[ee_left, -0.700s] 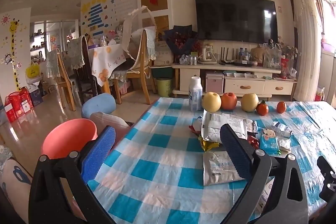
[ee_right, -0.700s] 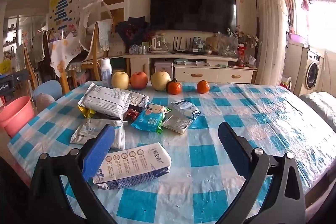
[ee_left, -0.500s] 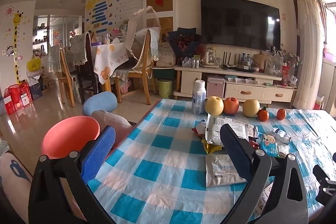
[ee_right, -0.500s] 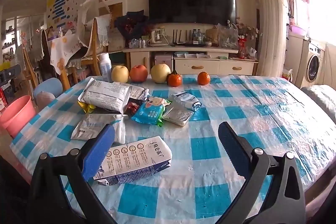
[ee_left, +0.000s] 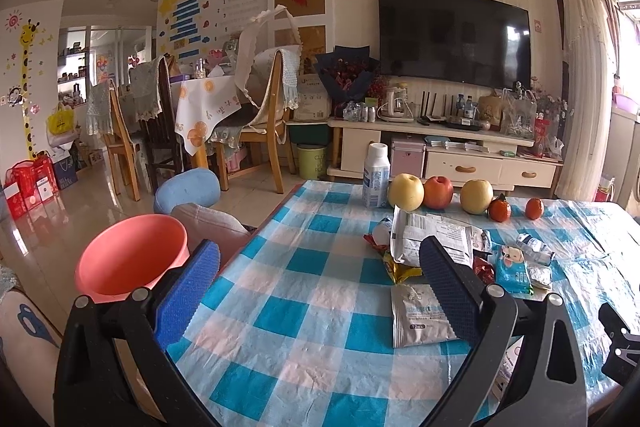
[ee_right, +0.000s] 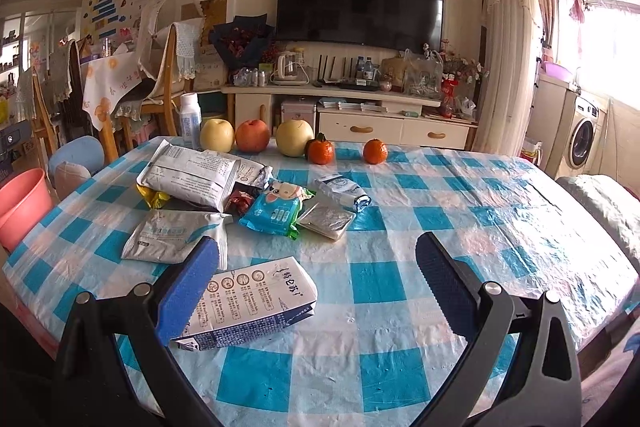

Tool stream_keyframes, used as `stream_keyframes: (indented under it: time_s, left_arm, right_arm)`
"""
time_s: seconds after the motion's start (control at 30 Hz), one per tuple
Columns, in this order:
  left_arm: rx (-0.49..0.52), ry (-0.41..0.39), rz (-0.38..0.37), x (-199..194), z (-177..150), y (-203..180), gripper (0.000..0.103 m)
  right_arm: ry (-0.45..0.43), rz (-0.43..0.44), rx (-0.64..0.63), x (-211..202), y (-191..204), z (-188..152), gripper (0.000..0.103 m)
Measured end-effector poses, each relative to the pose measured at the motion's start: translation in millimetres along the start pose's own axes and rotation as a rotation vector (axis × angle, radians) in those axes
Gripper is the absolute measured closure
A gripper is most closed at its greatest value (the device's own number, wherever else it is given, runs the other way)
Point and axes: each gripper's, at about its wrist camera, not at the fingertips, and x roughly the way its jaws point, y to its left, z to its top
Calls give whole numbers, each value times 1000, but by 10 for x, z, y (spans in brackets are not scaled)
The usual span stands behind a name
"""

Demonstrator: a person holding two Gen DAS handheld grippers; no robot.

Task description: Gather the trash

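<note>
Left wrist view: the left gripper point(ee_left: 320, 279) hangs over the near left part of the table point(ee_left: 304, 307), with its two blue fingers wide apart and nothing between them. The table has a blue and white checked cloth. A pink bin point(ee_left: 130, 259) stands on the floor just left of the table. A heap of empty wrappers point(ee_left: 436, 243) lies on the cloth ahead and to the right, and a flat grey packet point(ee_left: 420, 315) lies nearest, beside the right finger. Far back on the table stand a white bottle point(ee_left: 376, 181), three big fruits point(ee_left: 438, 191) in a row and two small oranges point(ee_left: 516, 209).

Right wrist view: the right gripper point(ee_right: 316, 283) also hangs over the table point(ee_right: 440, 227) with its fingers spread wide and empty. A crushed milk carton point(ee_right: 252, 303) lies flat on the cloth, close in front, partly behind the left finger. The wrappers point(ee_right: 240, 191) lie farther off to the left, among them a blue wipes pack point(ee_right: 276, 213) and a silver foil packet point(ee_right: 326, 219). The pink bin point(ee_right: 22, 207) shows at the far left edge.
</note>
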Motion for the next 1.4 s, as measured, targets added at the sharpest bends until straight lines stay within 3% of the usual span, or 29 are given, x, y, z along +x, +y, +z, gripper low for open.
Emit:
stream_keyframes:
  time_s: [0.23,0.3,0.57,0.97,1.17,1.4]
  left_arm:
    - [1,6,-7,2,-17,-18,5]
    - [3,8,-9,3,-32,-35,5]
    - [11,11,-37,20,-86,-106,5]
    - [73,43,-104,122,-225,-345,5]
    - [121,66,-195,144,-311,-525,5]
    - [237,154,-409,186,-486,-826,5]
  right_arm:
    - [-13,-36,-13,-25,-43,25,3]
    - [-27,-64,-66,-50,-14,26,3]
    - [-7,-16,-21,-65,-40,20,3]
    - [6,-30,0,-6,-157,1,4]
    - [36,-29,9,67,-226,-11,4]
    - [128,22,105,228,-433,-46,4]
